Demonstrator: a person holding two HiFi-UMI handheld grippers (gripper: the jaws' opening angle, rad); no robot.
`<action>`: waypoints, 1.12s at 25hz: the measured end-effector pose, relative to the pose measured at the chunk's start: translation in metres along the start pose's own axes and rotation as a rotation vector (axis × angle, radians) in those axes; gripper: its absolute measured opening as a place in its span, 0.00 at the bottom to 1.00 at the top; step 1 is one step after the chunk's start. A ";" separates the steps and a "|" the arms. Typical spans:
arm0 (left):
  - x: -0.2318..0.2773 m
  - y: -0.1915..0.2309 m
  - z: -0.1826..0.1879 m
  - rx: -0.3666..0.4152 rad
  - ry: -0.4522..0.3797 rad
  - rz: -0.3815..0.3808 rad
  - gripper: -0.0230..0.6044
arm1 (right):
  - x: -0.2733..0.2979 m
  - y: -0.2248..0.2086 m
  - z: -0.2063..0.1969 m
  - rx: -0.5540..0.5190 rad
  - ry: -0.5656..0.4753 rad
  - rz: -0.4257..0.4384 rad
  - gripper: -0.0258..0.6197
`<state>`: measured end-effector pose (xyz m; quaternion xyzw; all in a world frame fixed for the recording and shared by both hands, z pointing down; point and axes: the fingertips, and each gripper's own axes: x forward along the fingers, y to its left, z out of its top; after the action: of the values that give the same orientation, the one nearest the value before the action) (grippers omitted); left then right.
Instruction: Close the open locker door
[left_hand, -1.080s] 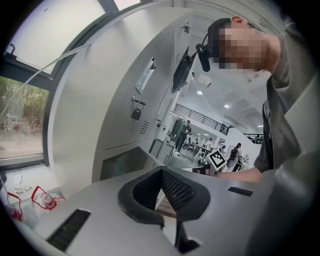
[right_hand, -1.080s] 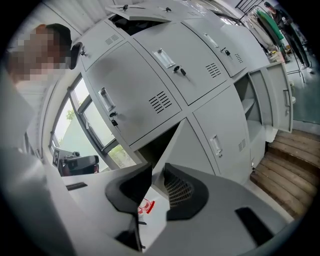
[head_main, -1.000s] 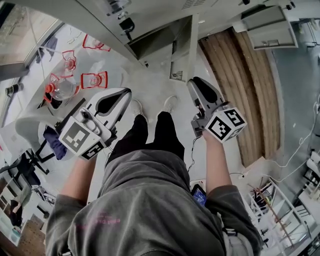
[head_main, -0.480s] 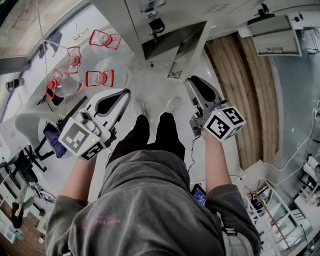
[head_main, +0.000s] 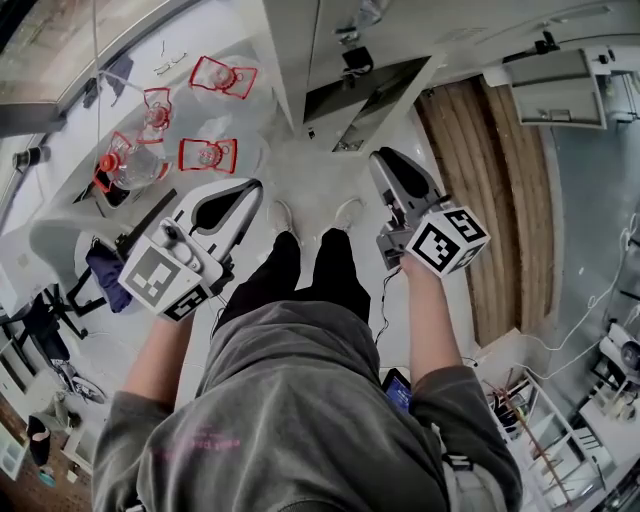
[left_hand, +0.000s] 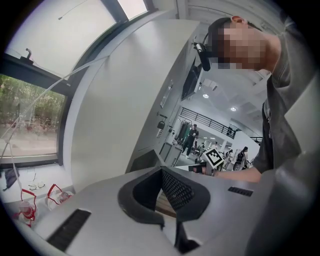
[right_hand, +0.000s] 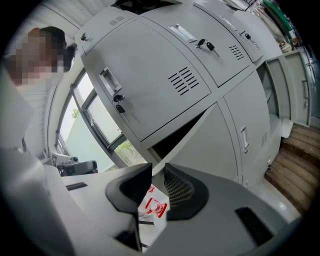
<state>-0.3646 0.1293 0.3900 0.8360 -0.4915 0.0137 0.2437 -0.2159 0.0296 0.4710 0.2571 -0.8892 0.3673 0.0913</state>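
The open locker door (head_main: 387, 92) stands ajar in the bank of grey lockers, with a dark opening (head_main: 338, 100) beside it. In the right gripper view the door (right_hand: 202, 145) swings out just beyond the jaws, below a shut locker with a key in its lock (right_hand: 119, 107). My right gripper (head_main: 386, 160) is held short of the door's lower edge, its jaws a narrow gap apart and empty (right_hand: 157, 170). My left gripper (head_main: 243, 190) hovers over the floor left of the person's legs, tips touching, holding nothing (left_hand: 161, 172).
Red-framed clear containers (head_main: 205, 155) lie on the white floor at the left. A wood-plank strip (head_main: 500, 180) runs along the right, with an open cabinet (head_main: 555, 85) at its far end. The person's shoes (head_main: 345, 212) stand before the lockers. Chairs and a dark bag (head_main: 105, 275) sit at far left.
The lockers and open door have slid rightward and nearer in the head view. Both grippers keep almost the same pose, the right one slightly higher.
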 end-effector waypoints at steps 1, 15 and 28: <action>-0.002 0.002 0.000 -0.001 -0.002 0.003 0.06 | 0.003 0.001 0.000 -0.001 0.001 0.001 0.17; -0.023 0.027 0.006 -0.019 -0.042 0.046 0.06 | 0.044 0.018 0.004 -0.030 0.036 0.031 0.15; -0.038 0.042 0.012 -0.029 -0.073 0.085 0.06 | 0.081 0.030 0.003 -0.072 0.087 0.053 0.13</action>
<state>-0.4218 0.1383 0.3865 0.8106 -0.5354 -0.0133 0.2369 -0.3000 0.0134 0.4789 0.2138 -0.9035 0.3484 0.1291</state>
